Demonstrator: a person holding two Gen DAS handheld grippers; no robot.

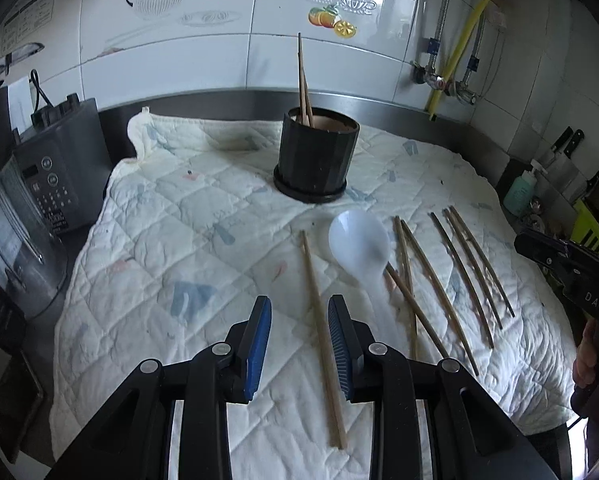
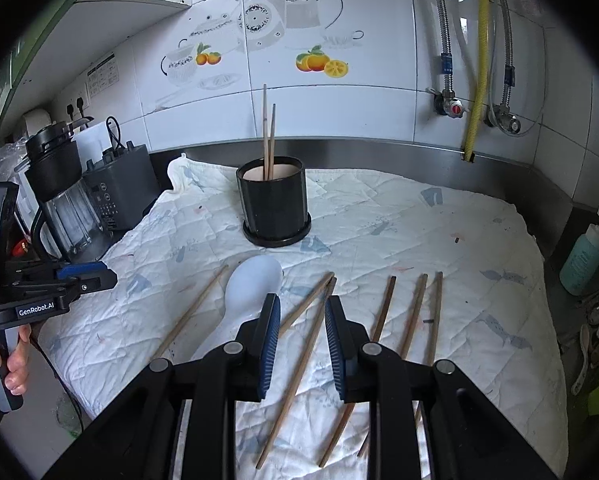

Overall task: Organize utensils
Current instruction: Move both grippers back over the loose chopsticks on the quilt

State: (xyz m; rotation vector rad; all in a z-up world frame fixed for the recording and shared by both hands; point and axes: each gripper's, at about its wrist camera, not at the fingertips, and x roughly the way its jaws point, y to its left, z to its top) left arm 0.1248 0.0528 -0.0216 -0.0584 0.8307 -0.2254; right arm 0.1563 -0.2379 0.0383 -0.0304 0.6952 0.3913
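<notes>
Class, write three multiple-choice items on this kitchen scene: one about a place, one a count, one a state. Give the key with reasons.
1. Where is the white spoon?
A. in the black holder
B. on the quilted cloth
C. in a gripper

2. How many chopsticks stand in the black holder?
A. none
B. two
C. five

3. What does the left gripper hold?
A. nothing
B. the spoon
C. a knife

Key: 1 B, it lies flat on the quilted cloth among loose chopsticks. 2 B, two chopsticks rise above the rim. 3 A, its pads are apart, above a lying chopstick.
</notes>
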